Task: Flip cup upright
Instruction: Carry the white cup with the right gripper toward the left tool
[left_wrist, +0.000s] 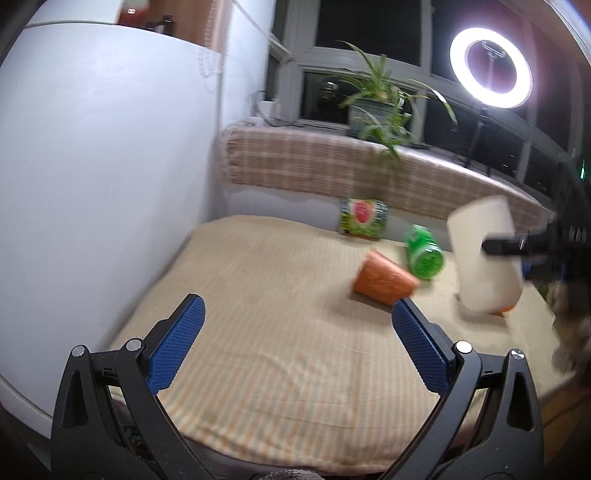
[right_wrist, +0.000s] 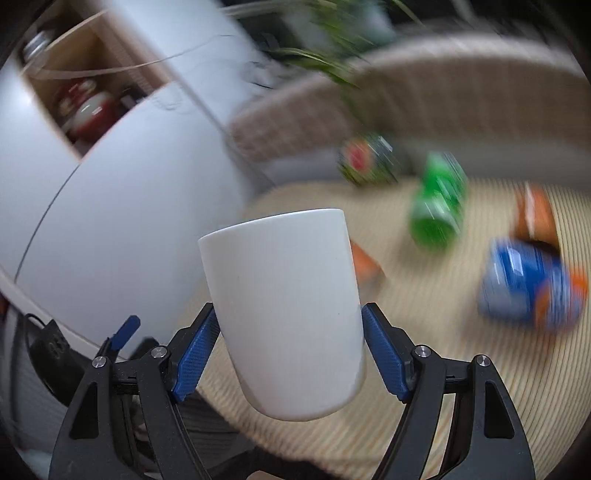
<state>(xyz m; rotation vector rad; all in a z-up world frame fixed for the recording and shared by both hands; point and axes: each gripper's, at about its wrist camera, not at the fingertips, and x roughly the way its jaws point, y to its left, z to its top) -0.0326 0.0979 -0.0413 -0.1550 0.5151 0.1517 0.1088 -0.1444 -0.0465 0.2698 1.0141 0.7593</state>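
A white handleless cup (right_wrist: 288, 314) sits between the blue pads of my right gripper (right_wrist: 290, 325), which is shut on its sides. The cup is held above the striped tablecloth (right_wrist: 424, 369), rim up and tilted slightly left. In the left wrist view the same cup (left_wrist: 484, 258) hangs at the right, gripped by the right gripper's dark fingers (left_wrist: 509, 245). My left gripper (left_wrist: 295, 332) is open and empty, low over the near part of the cloth (left_wrist: 277, 332).
An orange cup (left_wrist: 384, 282) lies on its side mid-table, a green can (left_wrist: 424, 251) lies behind it, and a watermelon-print box (left_wrist: 364, 221) stands at the back. A blue can (right_wrist: 528, 284) and an orange item (right_wrist: 535, 218) lie right. White cabinet (left_wrist: 92, 184) left; potted plant (left_wrist: 376, 107) on the sill.
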